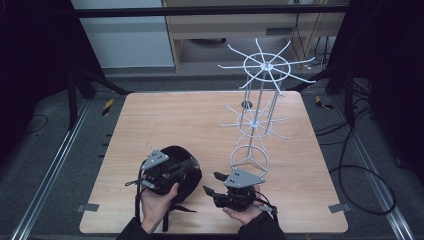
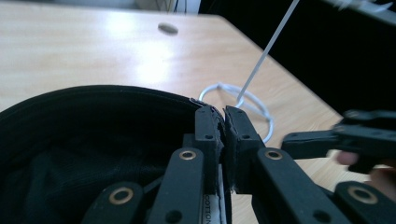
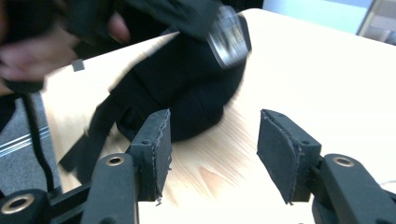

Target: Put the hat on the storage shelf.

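From the high view, a person is standing at the near side of a wooden worktop [image 1: 165, 115], holding a gripper in each hand. The left gripper [image 1: 186, 166] is sitting on a black cap [image 1: 186, 156] that is lying near the front edge, left of the middle. The right gripper [image 1: 214, 183] is being held just beside the cap, to its right, pointing toward it. A tall white wire rack [image 1: 259, 90] with thin arms sticking out is standing on the right half of the worktop, its ring foot close behind the right gripper.

In the left gripper view, the left gripper [image 2: 222, 116] is pinching the rim of the black cap [image 2: 84, 140], with its two jaws pressed together on the cloth edge. The inside of the cap is showing dark below. The white ring foot of the wire rack [image 2: 261, 105] is lying just past the jaws, and the right gripper [image 2: 308, 142] is poking in from the right.

In the right gripper view, the right gripper [image 3: 212, 154] is hanging over bare wood with its jaws wide apart and nothing between them. The black cap [image 3: 187, 88] is lying just ahead, a bit blurry
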